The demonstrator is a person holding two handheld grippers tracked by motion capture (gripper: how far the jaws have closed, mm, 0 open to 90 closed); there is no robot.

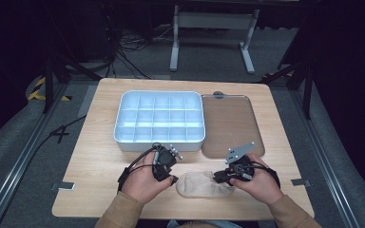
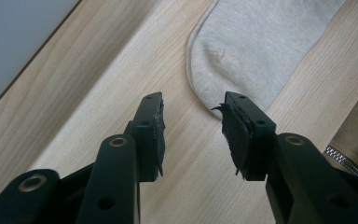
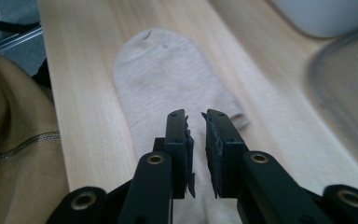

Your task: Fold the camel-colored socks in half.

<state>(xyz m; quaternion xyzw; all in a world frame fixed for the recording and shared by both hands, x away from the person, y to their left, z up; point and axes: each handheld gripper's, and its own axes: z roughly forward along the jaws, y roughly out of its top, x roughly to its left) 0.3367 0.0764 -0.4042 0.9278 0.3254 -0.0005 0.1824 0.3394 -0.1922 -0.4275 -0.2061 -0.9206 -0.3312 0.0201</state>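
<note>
Lying flat on the near tabletop [image 1: 100,156], beige sock [image 1: 202,185] flanked by left tongs [image 2: 193,109] half open, empty, at its toe, right tongs [image 3: 195,116] narrowly parted over its cuff, grip uncertain.

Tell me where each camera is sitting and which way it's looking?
High view: above the person's side, looking forward and down on the table, divided box and tray; forearms, hands and both tongs show.
Left gripper view: rides the left tongs, looking along their jaws, which stand apart at the rounded end of the sock.
Right gripper view: rides the right tongs, looking along the sock, jaws nearly together over it; a tan sleeve shows.
All three share the sock and tabletop.
</note>
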